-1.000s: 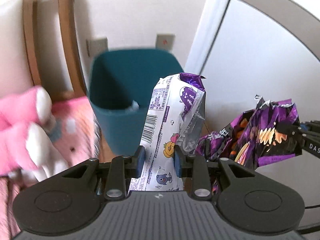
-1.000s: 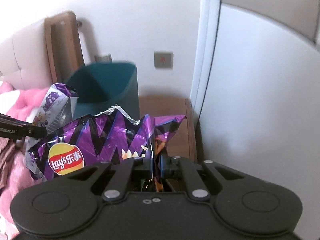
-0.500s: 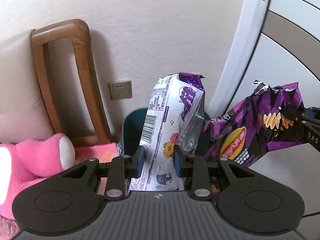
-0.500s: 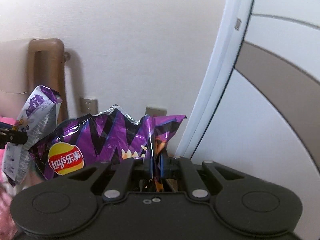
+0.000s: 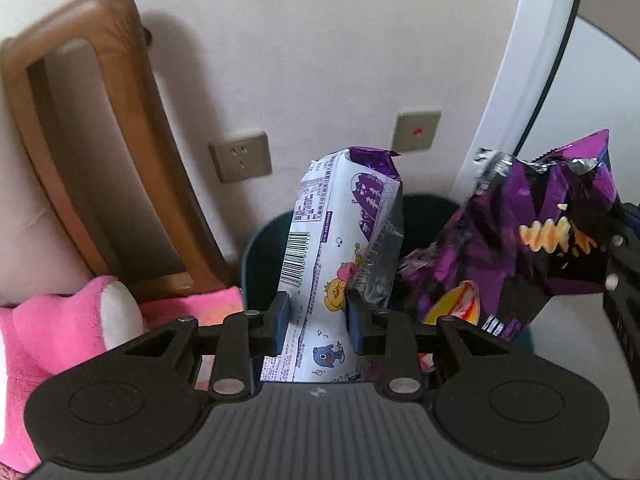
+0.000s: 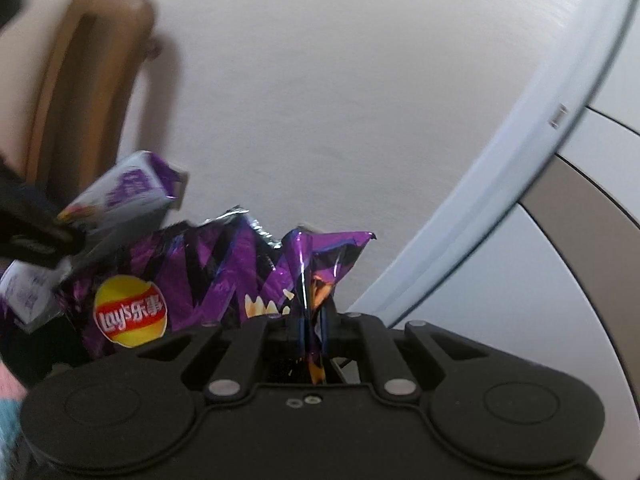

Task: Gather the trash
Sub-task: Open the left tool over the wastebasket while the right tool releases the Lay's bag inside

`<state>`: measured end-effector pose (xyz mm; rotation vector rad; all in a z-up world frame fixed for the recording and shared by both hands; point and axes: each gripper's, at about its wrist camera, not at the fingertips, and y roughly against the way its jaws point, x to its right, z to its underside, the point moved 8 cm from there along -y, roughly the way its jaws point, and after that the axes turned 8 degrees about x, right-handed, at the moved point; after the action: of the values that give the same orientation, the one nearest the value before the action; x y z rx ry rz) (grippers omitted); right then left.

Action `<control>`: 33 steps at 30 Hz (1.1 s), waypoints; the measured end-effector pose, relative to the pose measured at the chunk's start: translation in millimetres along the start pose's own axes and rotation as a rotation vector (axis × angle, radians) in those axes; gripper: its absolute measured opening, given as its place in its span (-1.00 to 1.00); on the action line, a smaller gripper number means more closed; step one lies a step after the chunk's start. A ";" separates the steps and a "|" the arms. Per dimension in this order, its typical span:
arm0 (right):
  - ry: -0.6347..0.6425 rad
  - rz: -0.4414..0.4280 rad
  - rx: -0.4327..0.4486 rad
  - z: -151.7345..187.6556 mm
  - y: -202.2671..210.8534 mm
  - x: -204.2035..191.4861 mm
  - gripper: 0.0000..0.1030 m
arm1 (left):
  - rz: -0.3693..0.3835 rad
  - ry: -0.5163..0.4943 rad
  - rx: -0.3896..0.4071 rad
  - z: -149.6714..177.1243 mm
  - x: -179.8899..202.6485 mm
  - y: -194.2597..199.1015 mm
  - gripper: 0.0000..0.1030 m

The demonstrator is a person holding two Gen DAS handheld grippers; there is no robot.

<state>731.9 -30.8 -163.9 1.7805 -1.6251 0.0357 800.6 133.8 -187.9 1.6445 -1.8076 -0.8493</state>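
My left gripper [image 5: 318, 322] is shut on a white snack wrapper [image 5: 340, 248] with a barcode and cartoon prints, held upright. Behind and below it sits the dark teal bin [image 5: 262, 264], mostly hidden by the wrapper. A purple crisp bag [image 5: 532, 240] hangs at the right, over the bin's right side. In the right wrist view my right gripper [image 6: 314, 326] is shut on that purple crisp bag [image 6: 224, 276], pinching its crumpled edge. The white wrapper [image 6: 120, 192] and the left gripper's dark finger [image 6: 36, 220] show blurred at the left.
A wooden headboard frame [image 5: 108, 160] stands against the pale wall at the left, with a pink plush toy [image 5: 60, 320] on the bed below. A wall socket [image 5: 240, 156] and a switch plate [image 5: 416, 130] sit above the bin. A white door frame [image 5: 520, 92] curves on the right.
Both grippers moved with their wrappers toward the wall. The bin sank low in the left view behind the wrapper; it left the right view. The crisp bag drew closer beside the white wrapper.
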 end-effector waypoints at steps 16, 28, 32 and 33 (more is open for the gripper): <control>0.280 -0.149 0.082 -6.6 16.2 -82.4 -0.45 | -0.015 0.013 -0.150 45.5 0.4 -50.6 -0.41; 0.125 -0.238 0.059 -22.8 43.0 -51.6 0.24 | -0.009 0.016 -0.099 48.4 -9.3 -32.5 0.01; 0.067 -0.271 0.070 -16.9 64.2 -35.0 0.43 | 0.018 0.040 -0.078 47.1 -12.6 -16.7 0.02; 0.053 -0.281 0.070 -17.3 66.8 -29.4 0.43 | 0.023 0.047 -0.071 46.8 -13.2 -11.4 0.04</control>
<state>674.5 6.5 -133.0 2.0290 -1.3390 0.0093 774.0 150.4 -226.8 1.5838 -1.7414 -0.8476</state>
